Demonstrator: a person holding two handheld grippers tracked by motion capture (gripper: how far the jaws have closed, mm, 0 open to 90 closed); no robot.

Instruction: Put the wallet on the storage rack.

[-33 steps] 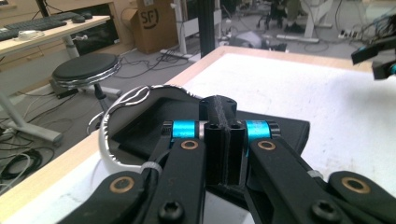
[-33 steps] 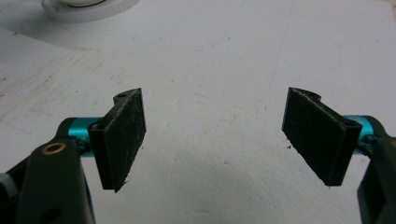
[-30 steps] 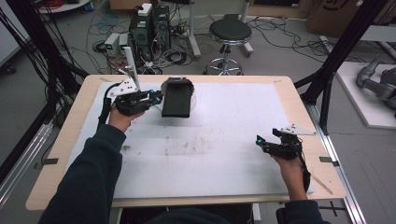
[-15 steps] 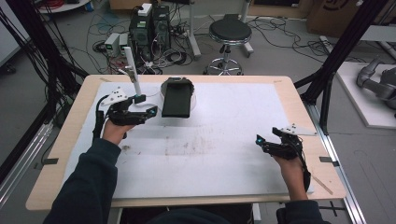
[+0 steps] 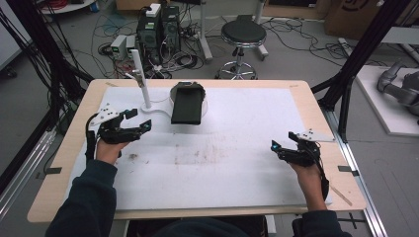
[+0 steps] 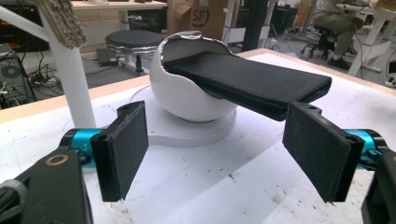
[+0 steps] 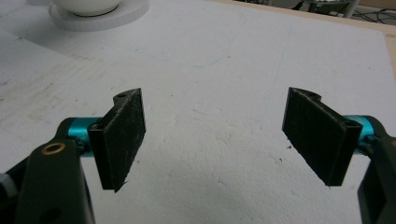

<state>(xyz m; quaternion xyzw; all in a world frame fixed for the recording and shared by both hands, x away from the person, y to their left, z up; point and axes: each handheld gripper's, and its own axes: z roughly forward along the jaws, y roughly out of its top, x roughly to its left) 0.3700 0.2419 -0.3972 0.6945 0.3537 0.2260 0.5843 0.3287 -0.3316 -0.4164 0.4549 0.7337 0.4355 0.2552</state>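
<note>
Both hand-held grippers gape empty; white post (image 5: 140, 79) stands beside the bowl (image 5: 174, 94) holding a black pouch (image 5: 187, 105).

Wooden table (image 5: 316, 106) under white sheet (image 5: 247, 148), white stand (image 5: 163, 107) atop.

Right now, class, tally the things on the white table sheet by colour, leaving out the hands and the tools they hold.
Black: 1, the black pouch
White: 2, the egg-shaped white holder and the upright white post
Total: 3
</note>
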